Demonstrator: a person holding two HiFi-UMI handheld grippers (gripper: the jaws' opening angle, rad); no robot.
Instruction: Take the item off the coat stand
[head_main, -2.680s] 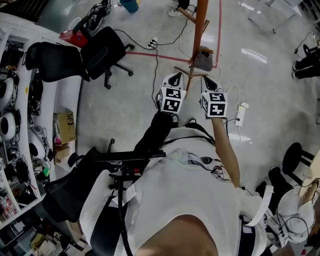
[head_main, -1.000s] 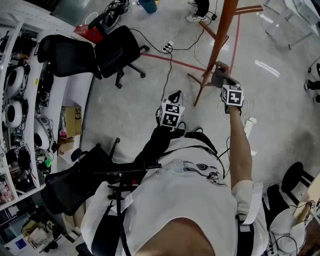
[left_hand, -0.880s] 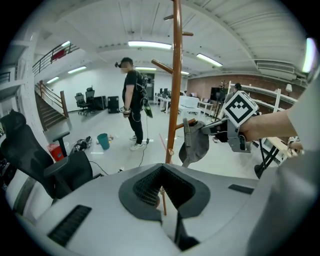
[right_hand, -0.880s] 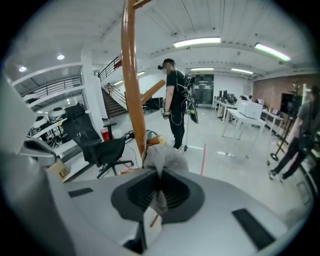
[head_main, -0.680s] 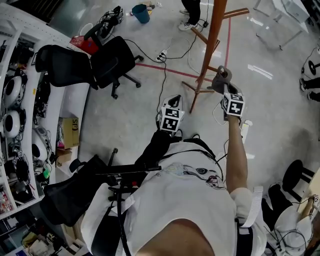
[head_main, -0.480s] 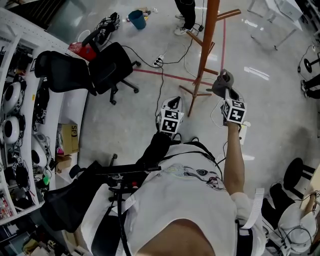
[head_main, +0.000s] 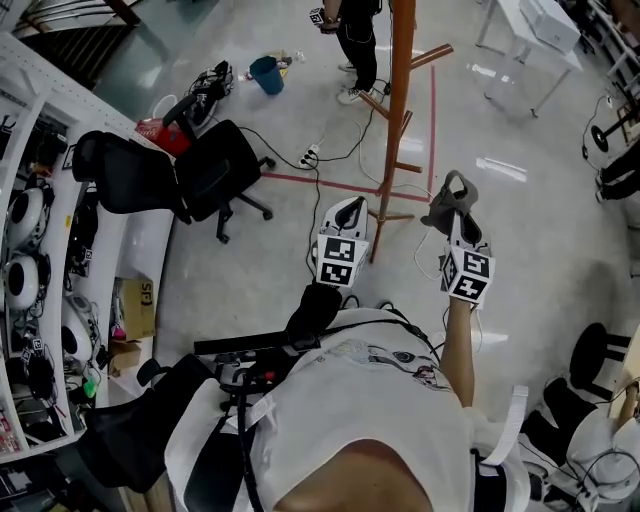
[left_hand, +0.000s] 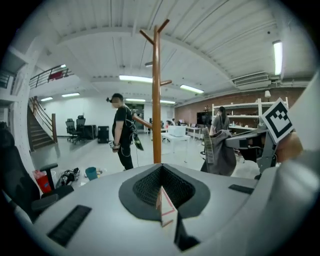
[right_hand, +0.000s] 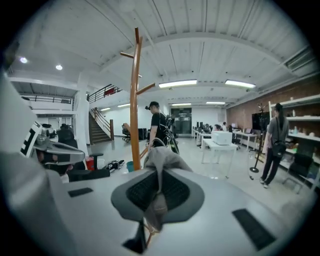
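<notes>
- Grey cloth item (head_main: 447, 196) now off its peg, clear of the coat stand (head_main: 401, 90) it hung on moments ago
- Right claw (head_main: 456, 226) clamped on it, raised, apart from the pole
- Left claw (head_main: 346, 212) closed, empty
- Removal looks done

- Two black office chairs (head_main: 215, 165) sit side by side next to the white shelving (head_main: 140, 220), which has round white headgear-type stuff (head_main: 15, 215) on it.
- There's a cardboard box (head_main: 135, 300) on the floor at the foot of that shelving.
- A red bag (head_main: 160, 135) is just behind the chairs, with a blue bucket (head_main: 265, 73) further back.
- A white power strip (head_main: 305, 157) lies on the floor with black cables running off it, near the red tape lines (head_main: 330, 183).
- Someone in black (head_main: 352, 40) is standing near the bucket.
- A staircase (left_hand: 37, 130) runs along the far wall.
- Another person with a shoulder bag (right_hand: 274, 145) is well off to the right.
- A white worktop (head_main: 525, 35) is in the far corner.
</notes>
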